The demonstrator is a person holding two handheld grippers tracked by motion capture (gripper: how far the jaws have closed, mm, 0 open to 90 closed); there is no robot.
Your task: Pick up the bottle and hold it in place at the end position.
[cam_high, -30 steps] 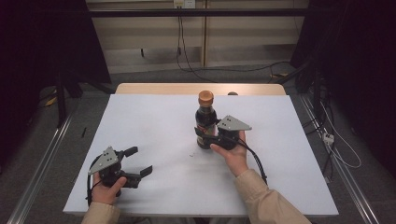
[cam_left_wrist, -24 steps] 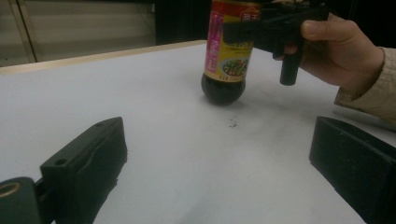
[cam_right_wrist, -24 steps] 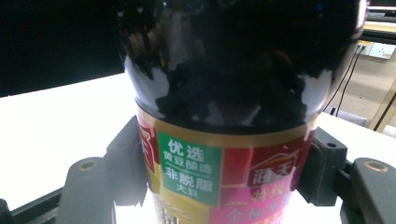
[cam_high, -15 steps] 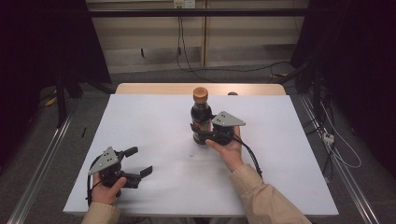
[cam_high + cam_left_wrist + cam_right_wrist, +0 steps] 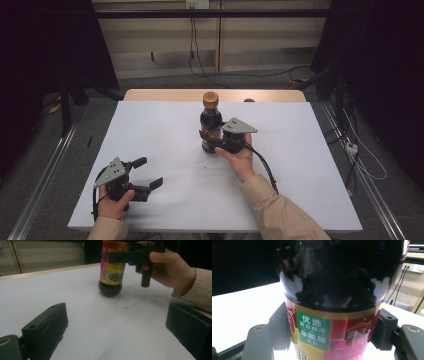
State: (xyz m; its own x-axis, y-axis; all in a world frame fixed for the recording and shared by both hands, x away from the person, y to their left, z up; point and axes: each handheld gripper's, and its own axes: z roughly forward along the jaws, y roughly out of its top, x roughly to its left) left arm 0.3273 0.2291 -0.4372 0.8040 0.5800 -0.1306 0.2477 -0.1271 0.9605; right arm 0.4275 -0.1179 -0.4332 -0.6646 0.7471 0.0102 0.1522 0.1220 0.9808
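My right tool (image 5: 214, 140) is pinching the dark sauce bottle (image 5: 210, 125) across its labelled waist; in the right gripper view the two black jaws press against the label from either side, with the glossy dark shoulder of the bottle (image 5: 332, 290) swelling above them. My right hand (image 5: 239, 159) wraps the tool's body from behind, its grey three-cornered plate on top, and its cable trails back along my beige sleeve. The bottle stands upright on the white worktop (image 5: 300, 165), a little toward twelve o'clock of the worktop's middle, its brown cap (image 5: 210, 98) uppermost. Seen from the left gripper view, the bottle's (image 5: 112, 267) rounded base meets the worktop and my right tool (image 5: 120, 257) clamps it at the label's height.

Out at about eight o'clock from the bottle, well apart from it, my left tool (image 5: 147, 173) sits low near the worktop's front edge in my left hand (image 5: 116, 202). Its jaws are spread wide with nothing between them, pointing toward the bottle. A tiny dark speck (image 5: 205, 166) lies on the worktop just at six o'clock of the bottle.
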